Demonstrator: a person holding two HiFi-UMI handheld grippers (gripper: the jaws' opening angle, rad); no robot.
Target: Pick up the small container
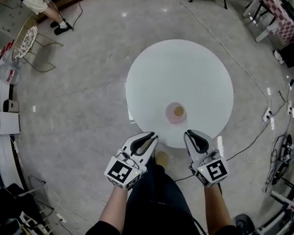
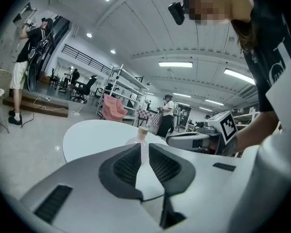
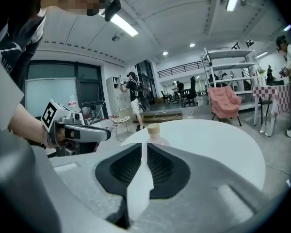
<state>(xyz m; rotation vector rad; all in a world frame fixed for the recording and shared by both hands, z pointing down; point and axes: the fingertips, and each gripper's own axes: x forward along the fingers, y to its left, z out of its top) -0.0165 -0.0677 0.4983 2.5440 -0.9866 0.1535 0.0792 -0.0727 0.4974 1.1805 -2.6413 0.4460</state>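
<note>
Head view puts the small container [image 1: 178,112] upright on the round white table [image 1: 186,67], close to the edge nearest me and untouched. My left gripper [image 1: 147,140] and right gripper [image 1: 192,135] hover just short of that edge, one to either side of it. Both are clenched on nothing, jaws pressed together. In each gripper view the capped container sits beyond the jaw tips. So nothing is done yet — I judge I must open one gripper, reach in, close around it and lift.
</note>
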